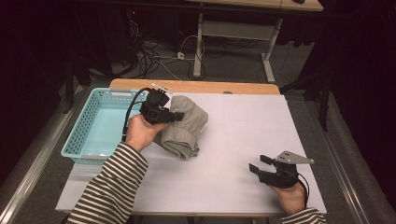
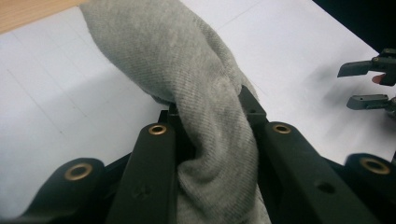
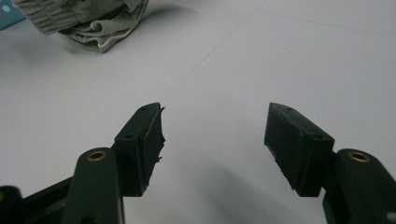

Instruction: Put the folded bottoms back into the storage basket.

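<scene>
The black jaws of my left gripper (image 2: 212, 128) were clamped tight on a fold of the grey garment (image 2: 187, 70), which bulged out past them. That bundled garment (image 1: 186, 125) sat on the white bench (image 1: 243, 140) just right of the blue basket (image 1: 77, 135), close to its near wall but not inside. My right gripper (image 1: 259, 163) rested well to the right of the basket, jaws spread wide and holding nothing. I judged the grasp was made; lifting the garment across and releasing it in the basket was left.
</scene>
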A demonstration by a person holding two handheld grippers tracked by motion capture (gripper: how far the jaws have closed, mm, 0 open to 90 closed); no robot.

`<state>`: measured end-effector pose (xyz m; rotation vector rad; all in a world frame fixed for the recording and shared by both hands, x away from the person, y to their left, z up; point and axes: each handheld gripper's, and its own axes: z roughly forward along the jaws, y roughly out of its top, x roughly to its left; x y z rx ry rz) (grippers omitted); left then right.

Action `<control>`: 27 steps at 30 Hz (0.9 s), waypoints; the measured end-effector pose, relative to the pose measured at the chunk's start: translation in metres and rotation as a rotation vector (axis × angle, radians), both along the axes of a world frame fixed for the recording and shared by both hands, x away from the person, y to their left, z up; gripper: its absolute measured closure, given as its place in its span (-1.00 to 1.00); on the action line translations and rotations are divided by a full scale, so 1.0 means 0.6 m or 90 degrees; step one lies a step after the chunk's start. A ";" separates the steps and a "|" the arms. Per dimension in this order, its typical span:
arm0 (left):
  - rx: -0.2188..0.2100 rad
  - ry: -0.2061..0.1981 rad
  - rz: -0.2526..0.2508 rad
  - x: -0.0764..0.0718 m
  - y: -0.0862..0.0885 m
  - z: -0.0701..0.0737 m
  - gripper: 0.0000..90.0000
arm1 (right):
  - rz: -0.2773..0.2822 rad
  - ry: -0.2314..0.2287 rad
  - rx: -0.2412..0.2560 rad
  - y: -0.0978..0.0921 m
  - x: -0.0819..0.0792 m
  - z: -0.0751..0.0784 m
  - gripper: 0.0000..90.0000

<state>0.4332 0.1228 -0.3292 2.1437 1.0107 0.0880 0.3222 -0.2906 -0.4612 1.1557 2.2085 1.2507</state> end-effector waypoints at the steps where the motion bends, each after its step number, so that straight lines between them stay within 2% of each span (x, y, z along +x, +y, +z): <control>1: -0.001 -0.001 0.002 0.000 0.002 0.001 0.60 | 0.000 0.000 0.000 0.000 0.000 0.000 -0.17; 13: -0.013 -0.013 0.013 -0.014 0.030 0.025 0.59 | 0.006 -0.003 0.002 0.004 0.004 0.001 -0.17; 27: -0.013 -0.027 0.055 -0.030 0.081 0.051 0.59 | 0.034 -0.002 0.000 0.021 0.026 0.001 -0.17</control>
